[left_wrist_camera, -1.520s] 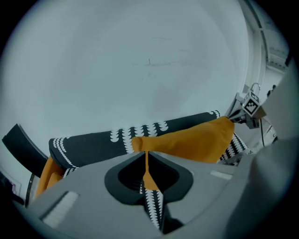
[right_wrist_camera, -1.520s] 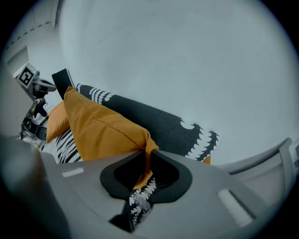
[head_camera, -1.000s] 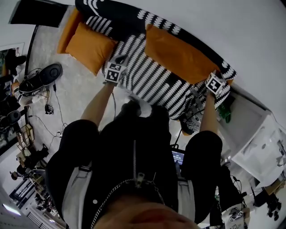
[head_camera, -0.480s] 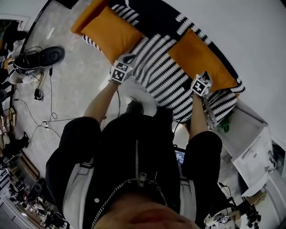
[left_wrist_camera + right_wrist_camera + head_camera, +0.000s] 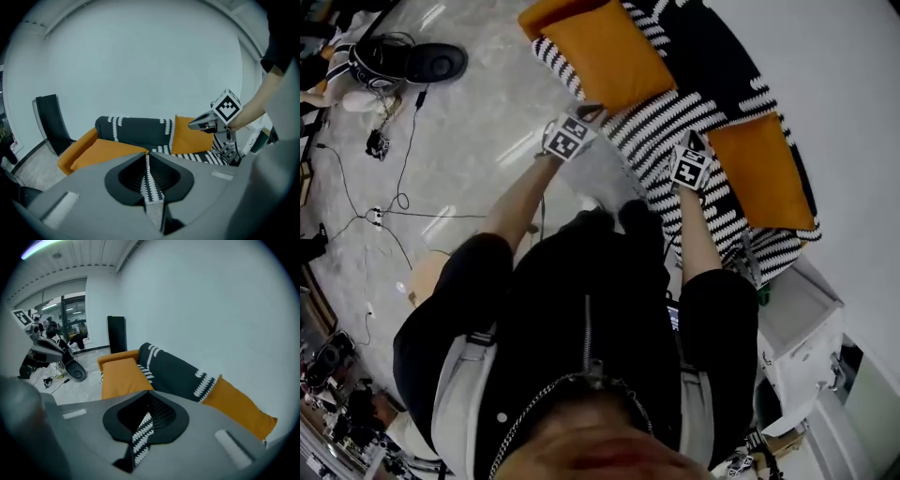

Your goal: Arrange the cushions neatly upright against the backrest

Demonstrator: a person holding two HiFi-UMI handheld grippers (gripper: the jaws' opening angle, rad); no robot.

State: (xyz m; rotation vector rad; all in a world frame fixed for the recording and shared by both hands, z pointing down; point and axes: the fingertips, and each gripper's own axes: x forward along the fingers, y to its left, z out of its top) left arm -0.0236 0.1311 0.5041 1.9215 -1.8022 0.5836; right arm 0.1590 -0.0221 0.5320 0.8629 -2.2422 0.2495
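Note:
A black-and-white striped cushion (image 5: 680, 108) lies on the sofa seat between two orange cushions. One orange cushion (image 5: 609, 52) lies flat at the sofa's left end. The other orange cushion (image 5: 769, 173) leans on the black backrest (image 5: 136, 131) at the right. My left gripper (image 5: 589, 116) is shut on the striped fabric (image 5: 150, 187) at the cushion's front left edge. My right gripper (image 5: 694, 142) is shut on striped fabric (image 5: 140, 434) further right along the same edge. The right gripper (image 5: 206, 124) also shows in the left gripper view, in front of the upright orange cushion (image 5: 190, 136).
Cables and a round black device (image 5: 441, 64) lie on the floor to the left. A white cabinet (image 5: 797, 323) stands beside the sofa's right end. A black panel (image 5: 51, 124) stands past the sofa's left armrest.
My right gripper has moved from the sofa's right end toward the middle and now grips the striped fabric. The head view has swung, so the sofa sits higher and more to the right.

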